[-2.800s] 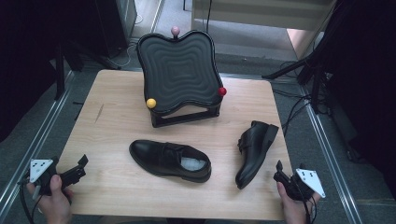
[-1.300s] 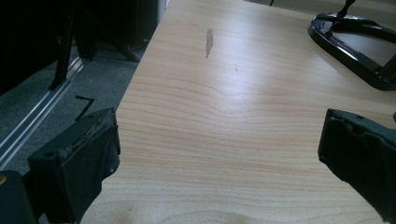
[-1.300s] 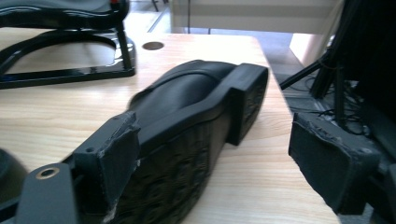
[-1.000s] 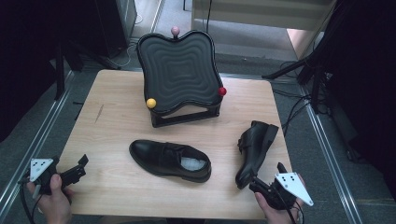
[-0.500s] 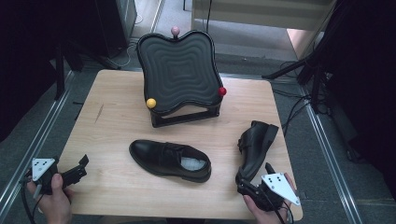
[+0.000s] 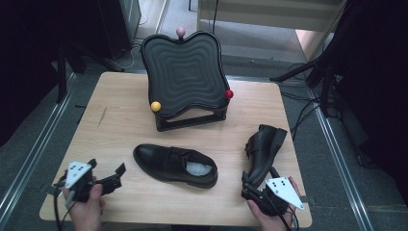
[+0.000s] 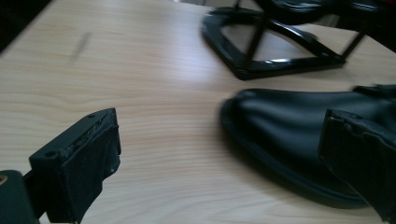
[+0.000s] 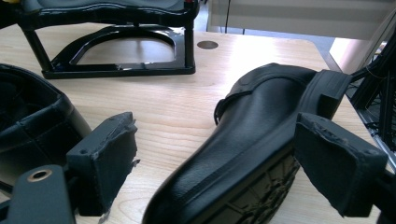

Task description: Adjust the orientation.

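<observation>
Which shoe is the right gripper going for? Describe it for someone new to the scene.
Start at the black wavy stand at the table's far side. Nearer on the right lies a black shoe tipped on its side, sole showing; the other shoe stands upright.

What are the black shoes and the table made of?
The shoes look like smooth black leather or imitation: they have a soft sheen, and the tipped one shows a ridged rubbery sole. The table looks like pale wood or wood-look laminate, with visible grain lines.
</observation>
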The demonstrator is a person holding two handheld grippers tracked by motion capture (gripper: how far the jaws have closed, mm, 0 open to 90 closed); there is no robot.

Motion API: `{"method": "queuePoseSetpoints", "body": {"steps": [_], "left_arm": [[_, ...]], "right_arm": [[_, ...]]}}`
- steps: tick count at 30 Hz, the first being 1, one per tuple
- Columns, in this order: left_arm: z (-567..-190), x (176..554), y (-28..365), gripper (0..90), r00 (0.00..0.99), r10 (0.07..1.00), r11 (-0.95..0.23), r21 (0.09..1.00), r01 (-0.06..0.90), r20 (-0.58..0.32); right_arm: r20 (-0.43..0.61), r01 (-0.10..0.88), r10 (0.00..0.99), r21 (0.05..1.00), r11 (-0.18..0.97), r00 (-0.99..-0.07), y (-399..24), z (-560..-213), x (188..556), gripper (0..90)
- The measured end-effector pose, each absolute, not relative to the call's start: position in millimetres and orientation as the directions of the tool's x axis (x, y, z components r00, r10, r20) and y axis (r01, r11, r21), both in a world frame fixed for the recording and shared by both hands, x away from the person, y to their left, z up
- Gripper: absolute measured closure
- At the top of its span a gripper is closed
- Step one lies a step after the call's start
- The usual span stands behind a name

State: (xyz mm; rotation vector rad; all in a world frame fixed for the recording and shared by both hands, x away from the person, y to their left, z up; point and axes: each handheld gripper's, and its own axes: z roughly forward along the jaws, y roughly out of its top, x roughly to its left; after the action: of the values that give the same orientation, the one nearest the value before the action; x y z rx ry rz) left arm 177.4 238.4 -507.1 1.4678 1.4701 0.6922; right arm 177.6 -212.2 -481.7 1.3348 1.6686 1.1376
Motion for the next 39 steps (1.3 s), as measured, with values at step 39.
{"method": "queuePoseSetpoints", "body": {"steps": [39], "left_arm": [[-494,198,57,2.2,0.299,0.944,-0.04,0.851,0.523,-0.14]], "right_arm": [[-0.014,0.366,0.968,0.924,0.108,-0.25,-216,-490,177,14.8]]}}
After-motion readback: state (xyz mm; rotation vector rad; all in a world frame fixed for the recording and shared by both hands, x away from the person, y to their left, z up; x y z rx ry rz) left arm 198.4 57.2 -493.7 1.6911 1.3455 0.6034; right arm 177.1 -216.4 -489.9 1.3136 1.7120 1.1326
